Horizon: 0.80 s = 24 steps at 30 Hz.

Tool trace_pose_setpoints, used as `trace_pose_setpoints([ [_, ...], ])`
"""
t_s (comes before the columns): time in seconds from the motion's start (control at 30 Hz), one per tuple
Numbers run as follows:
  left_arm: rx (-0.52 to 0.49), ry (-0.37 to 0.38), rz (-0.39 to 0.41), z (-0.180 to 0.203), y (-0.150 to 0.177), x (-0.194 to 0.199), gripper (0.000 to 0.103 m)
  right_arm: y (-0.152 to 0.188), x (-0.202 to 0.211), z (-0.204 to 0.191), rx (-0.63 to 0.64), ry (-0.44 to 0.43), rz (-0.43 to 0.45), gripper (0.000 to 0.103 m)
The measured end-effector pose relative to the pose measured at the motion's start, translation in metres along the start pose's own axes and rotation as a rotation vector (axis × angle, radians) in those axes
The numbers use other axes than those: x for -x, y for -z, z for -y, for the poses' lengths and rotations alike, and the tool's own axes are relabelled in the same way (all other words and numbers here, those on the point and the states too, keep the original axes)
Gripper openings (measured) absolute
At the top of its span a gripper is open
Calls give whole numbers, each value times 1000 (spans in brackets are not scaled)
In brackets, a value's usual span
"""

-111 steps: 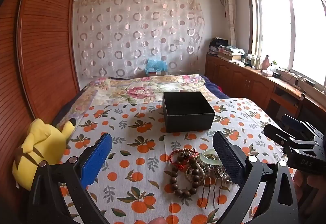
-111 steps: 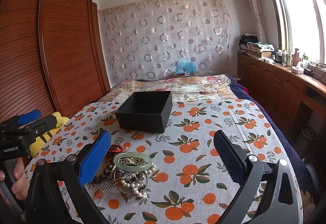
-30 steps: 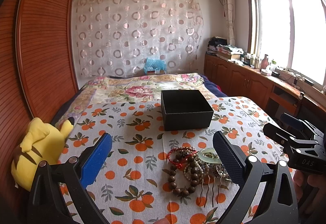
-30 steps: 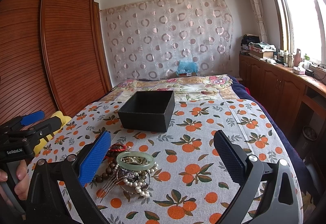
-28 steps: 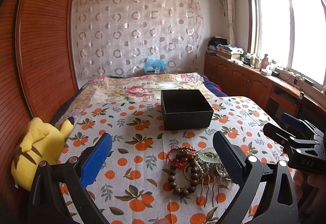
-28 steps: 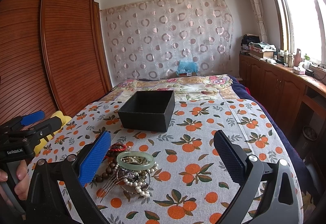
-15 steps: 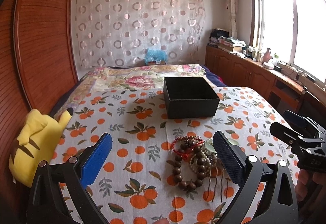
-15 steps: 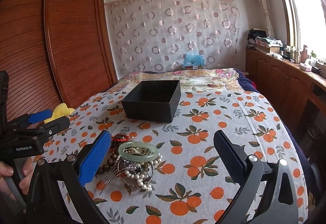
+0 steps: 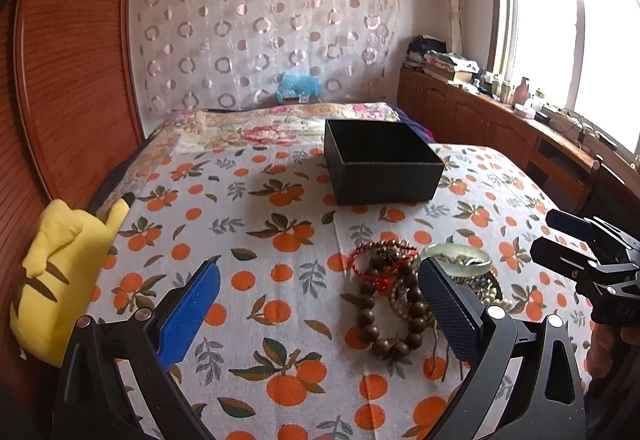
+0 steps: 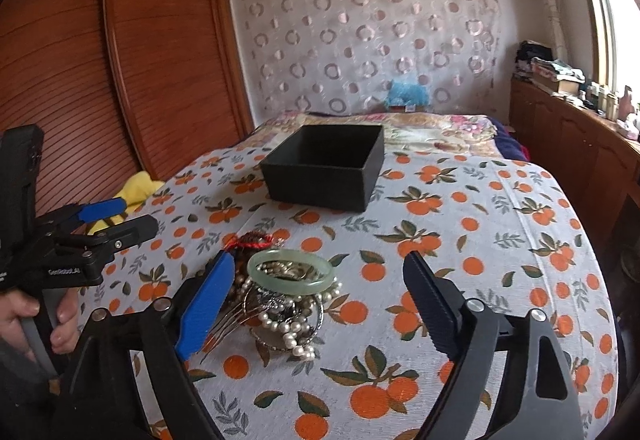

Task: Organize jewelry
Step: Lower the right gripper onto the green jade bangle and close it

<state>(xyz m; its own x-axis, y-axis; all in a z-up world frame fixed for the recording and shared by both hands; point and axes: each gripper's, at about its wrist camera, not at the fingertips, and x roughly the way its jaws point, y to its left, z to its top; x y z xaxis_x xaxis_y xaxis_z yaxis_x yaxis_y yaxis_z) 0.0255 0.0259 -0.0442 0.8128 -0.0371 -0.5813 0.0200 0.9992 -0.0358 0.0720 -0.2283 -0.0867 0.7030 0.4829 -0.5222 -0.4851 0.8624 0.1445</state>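
both grippers have dipped closer to the jewelry pile (image 10: 280,292) on the bed; our left gripper (image 9: 320,304) and right gripper (image 10: 316,300) have jaws spread, empty. black box (image 10: 324,168) holds nothing visible; everything remains.

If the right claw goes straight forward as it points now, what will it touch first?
Probably the orange-print bedcover: the right claw is open, the jade bangle sits just left of centre, so depth is uncertain.

A jewelry pile (image 10: 286,292) lies on the bedspread (image 10: 460,240) before the box (image 10: 326,166).
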Motion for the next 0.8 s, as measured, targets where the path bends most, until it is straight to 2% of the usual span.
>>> trace_pose_setpoints([
  [0.2, 6, 26, -33, -7, 4, -9, 96, 2, -8, 1, 6, 5, -35, 87],
  [0.4, -15, 108, -62, -4, 5, -22, 95, 6, -12, 0, 18, 6, -58, 87],
  [0.43, -24, 127, -72, -1, 5, -26, 91, 6, -13, 0, 20, 6, -61, 87],
  [0.47, -37, 137, -85, 2, 4, -30, 82, 6, -13, 1, 20, 6, -64, 87],
  [0.6, -51, 193, -127, 8, 1, -46, 70, 7, -15, 2, 20, 3, -70, 87],
  [0.67, -46, 204, -142, 7, 1, -53, 58, 7, -16, 3, 18, -5, -76, 87],
  [0.8, -54, 221, -164, 9, 0, -61, 46, 8, -19, 3, 26, -9, -80, 87],
])
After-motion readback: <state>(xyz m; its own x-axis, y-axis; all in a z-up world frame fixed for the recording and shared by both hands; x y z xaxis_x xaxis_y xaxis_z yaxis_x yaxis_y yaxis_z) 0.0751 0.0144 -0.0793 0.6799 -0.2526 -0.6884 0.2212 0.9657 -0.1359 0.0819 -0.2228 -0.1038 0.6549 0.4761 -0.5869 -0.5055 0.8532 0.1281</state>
